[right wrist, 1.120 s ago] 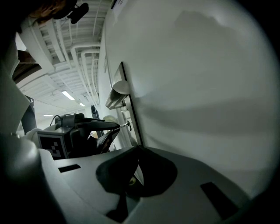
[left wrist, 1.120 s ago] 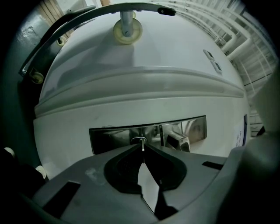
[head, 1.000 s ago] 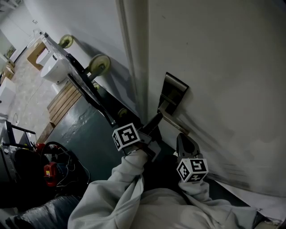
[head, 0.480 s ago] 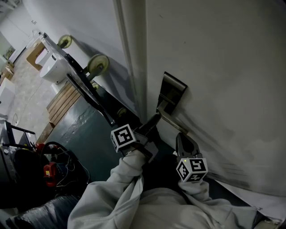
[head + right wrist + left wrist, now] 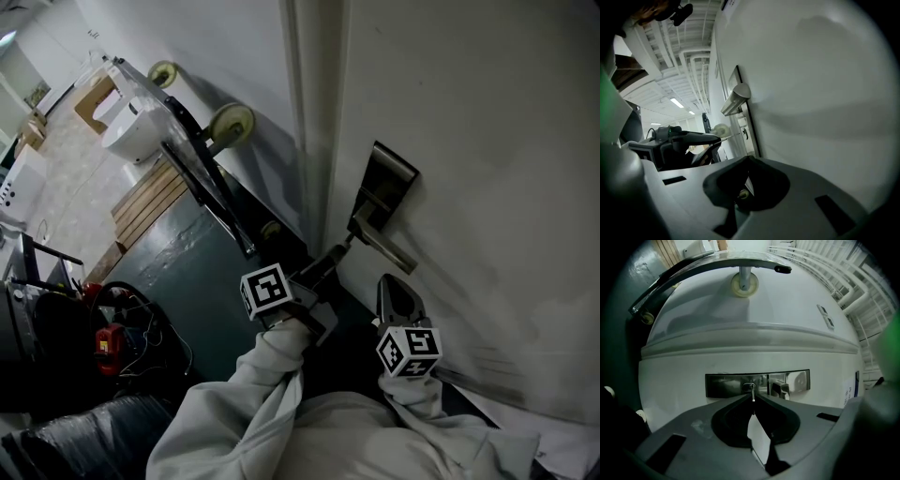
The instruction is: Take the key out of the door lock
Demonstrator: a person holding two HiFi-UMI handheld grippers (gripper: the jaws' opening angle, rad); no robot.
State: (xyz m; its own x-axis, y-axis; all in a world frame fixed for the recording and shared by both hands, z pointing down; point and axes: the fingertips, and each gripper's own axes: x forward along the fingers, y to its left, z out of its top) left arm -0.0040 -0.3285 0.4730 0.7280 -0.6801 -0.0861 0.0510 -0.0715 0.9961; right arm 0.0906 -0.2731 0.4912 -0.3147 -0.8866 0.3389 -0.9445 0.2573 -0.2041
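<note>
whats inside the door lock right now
The key appears to reach into the lock on the metal plate, its head pinched in the left claw. How much blade sits inside is hidden by the lock body.

No words, numbers or brand names can be read anywhere. The left marker cube (image 5: 269, 289) and the right marker cube (image 5: 410, 350) bear only black-and-white square patterns, no letters. Well to the right of the left gripper (image 5: 753, 398), a small blue-edged label (image 5: 857, 382) carries print too small to read.
</note>
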